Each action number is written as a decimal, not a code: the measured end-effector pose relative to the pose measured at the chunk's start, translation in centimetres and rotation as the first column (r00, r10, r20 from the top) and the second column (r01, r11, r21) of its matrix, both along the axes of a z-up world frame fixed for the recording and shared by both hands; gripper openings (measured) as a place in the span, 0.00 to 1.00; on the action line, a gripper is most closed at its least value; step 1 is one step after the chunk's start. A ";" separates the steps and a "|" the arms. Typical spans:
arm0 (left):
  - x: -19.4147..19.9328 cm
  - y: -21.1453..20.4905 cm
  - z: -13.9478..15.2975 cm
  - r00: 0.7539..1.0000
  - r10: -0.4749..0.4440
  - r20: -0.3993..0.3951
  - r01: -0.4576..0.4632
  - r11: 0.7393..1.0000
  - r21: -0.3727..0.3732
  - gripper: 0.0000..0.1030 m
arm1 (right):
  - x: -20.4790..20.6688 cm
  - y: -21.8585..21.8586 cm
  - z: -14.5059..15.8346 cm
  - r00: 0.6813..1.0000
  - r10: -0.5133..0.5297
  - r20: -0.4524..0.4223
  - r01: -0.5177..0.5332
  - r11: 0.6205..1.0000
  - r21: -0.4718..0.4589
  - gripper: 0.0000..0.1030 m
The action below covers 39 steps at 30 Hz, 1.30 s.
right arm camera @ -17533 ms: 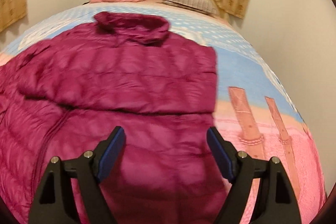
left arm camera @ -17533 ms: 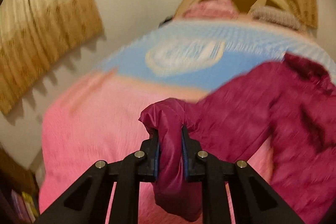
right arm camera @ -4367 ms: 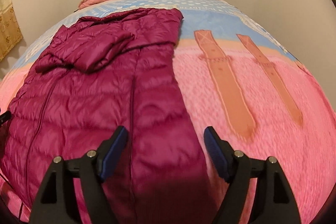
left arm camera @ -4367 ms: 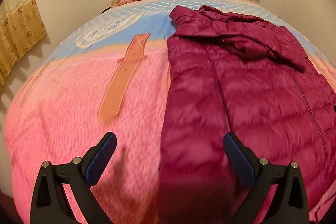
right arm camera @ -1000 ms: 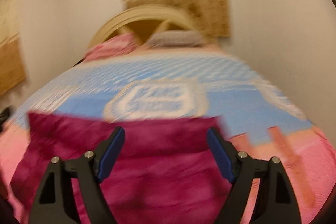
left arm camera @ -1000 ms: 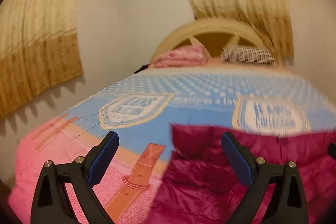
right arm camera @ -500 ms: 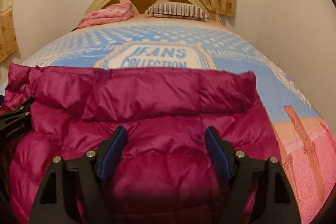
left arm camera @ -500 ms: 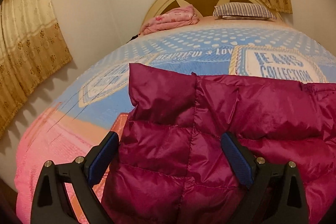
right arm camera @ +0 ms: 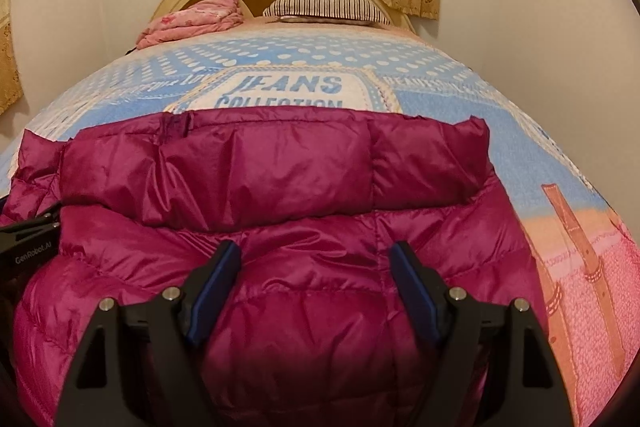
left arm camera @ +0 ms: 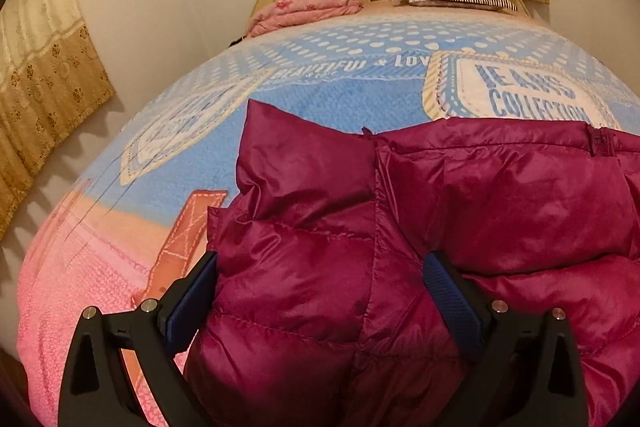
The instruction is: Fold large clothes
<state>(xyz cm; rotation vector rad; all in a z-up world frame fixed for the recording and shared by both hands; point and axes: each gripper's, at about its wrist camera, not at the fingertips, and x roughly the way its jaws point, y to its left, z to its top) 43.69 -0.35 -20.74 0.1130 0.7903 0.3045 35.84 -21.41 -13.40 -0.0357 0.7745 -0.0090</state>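
Trouble could come from how puffy this jacket [left arm camera: 360,235] is. It is slippery and full of air, so I think the top part could spring up or slide off when I stop pushing it down, and then my fold comes undone. If I pinch now, I might grab only the shiny top layer and drag the whole pile crooked. One side could also slip toward the edge of the bed [left arm camera: 120,267]. The dark red jacket lies folded on the bed, on the blue and pink blanket [right arm camera: 460,79], with its far edge near the big "JEANS COLLECTION" patch [right arm camera: 288,87]. My left tool [left arm camera: 320,287] has its two sides wide apart, and the jacket's left part bulges up between them, but the pads do not squeeze it. My right tool [right arm camera: 316,275] is wide apart too, and it sits low over the right part of the jacket, with puffy cloth between its sides and nothing pinched.
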 end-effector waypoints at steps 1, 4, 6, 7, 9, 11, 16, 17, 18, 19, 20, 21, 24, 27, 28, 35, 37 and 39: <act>0.0 0.2 -0.1 1.000 -0.001 -0.004 0.001 1.000 -0.004 0.98 | 0.1 0.0 0.0 1.000 -0.001 -0.002 0.001 1.000 -0.001 0.78; 0.2 0.3 -0.3 1.000 -0.002 -0.015 0.002 1.000 -0.011 0.98 | 0.3 0.0 -0.2 1.000 -0.006 -0.012 0.006 1.000 -0.001 0.78; 0.2 0.3 -0.4 1.000 -0.003 -0.019 0.003 1.000 -0.010 0.98 | 0.4 0.0 -0.3 1.000 -0.008 -0.020 0.008 1.000 -0.003 0.78; 0.2 0.3 -0.4 1.000 -0.002 -0.020 0.002 1.000 -0.010 0.98 | 0.6 0.0 -0.3 1.000 -0.010 -0.024 0.010 1.000 -0.004 0.78; 0.2 0.3 -0.4 1.000 -0.003 -0.023 0.003 1.000 -0.010 0.98 | 0.9 0.1 -0.4 0.999 -0.012 -0.033 0.011 1.000 -0.006 0.78; 0.2 0.4 -0.4 1.000 -0.004 -0.024 0.004 1.000 -0.012 0.98 | 1.2 0.1 -0.6 0.999 -0.014 -0.046 0.013 1.000 -0.009 0.78; 0.2 0.5 -0.5 0.999 -0.004 -0.032 0.004 1.000 -0.014 0.99 | 1.5 0.2 -1.0 0.997 -0.016 -0.074 0.015 1.000 -0.015 0.79; 0.3 0.5 -0.5 0.999 -0.004 -0.037 0.003 1.000 -0.013 0.99 | 1.5 0.2 -1.1 0.997 -0.016 -0.078 0.015 1.000 -0.018 0.79; 0.4 0.5 -0.6 0.999 -0.003 -0.041 0.003 1.000 -0.011 0.99 | 1.6 0.2 -1.1 0.997 -0.017 -0.081 0.015 1.000 -0.021 0.79; 0.4 0.5 -0.7 0.999 -0.004 -0.044 0.004 1.000 -0.010 0.99 | 1.7 0.2 -1.1 0.996 -0.018 -0.084 0.016 1.000 -0.024 0.79; 0.5 0.5 -0.7 0.999 -0.004 -0.046 0.003 1.000 -0.009 0.99 | 1.7 0.3 -1.2 0.996 -0.019 -0.086 0.016 0.999 -0.027 0.79; 0.5 0.4 -0.7 0.999 -0.003 -0.049 0.003 1.000 -0.007 0.99 | 1.8 0.3 -1.2 0.996 -0.019 -0.089 0.017 0.999 -0.031 0.79; 0.5 0.4 -0.8 0.999 -0.003 -0.049 0.003 1.000 -0.003 0.99 | 1.8 0.4 -1.3 0.995 -0.021 -0.100 0.017 0.999 -0.039 0.80; 0.5 0.4 -0.8 0.999 -0.002 -0.050 0.002 1.000 -0.003 0.99 | 1.8 0.5 -1.4 0.994 -0.022 -0.103 0.017 0.999 -0.044 0.80; 0.5 0.4 -0.8 0.999 -0.002 -0.051 0.002 1.000 -0.002 0.99 | 1.8 0.5 -1.4 0.994 -0.022 -0.104 0.017 0.999 -0.047 0.80; -1.3 1.2 1.6 0.999 0.033 -0.027 -0.034 0.998 -0.046 0.99 | 1.9 0.9 -1.0 0.992 -0.022 -0.126 0.013 0.997 -0.071 0.79; -3.0 1.5 3.1 1.000 0.013 0.026 -0.011 0.997 -0.079 0.99 | 1.3 1.0 0.1 0.993 -0.027 -0.113 0.021 0.998 -0.054 0.79; -4.4 1.2 4.3 0.996 0.010 0.084 -0.007 0.999 -0.044 0.99 | 0.1 1.5 1.9 0.999 -0.019 -0.049 0.018 1.000 -0.015 0.79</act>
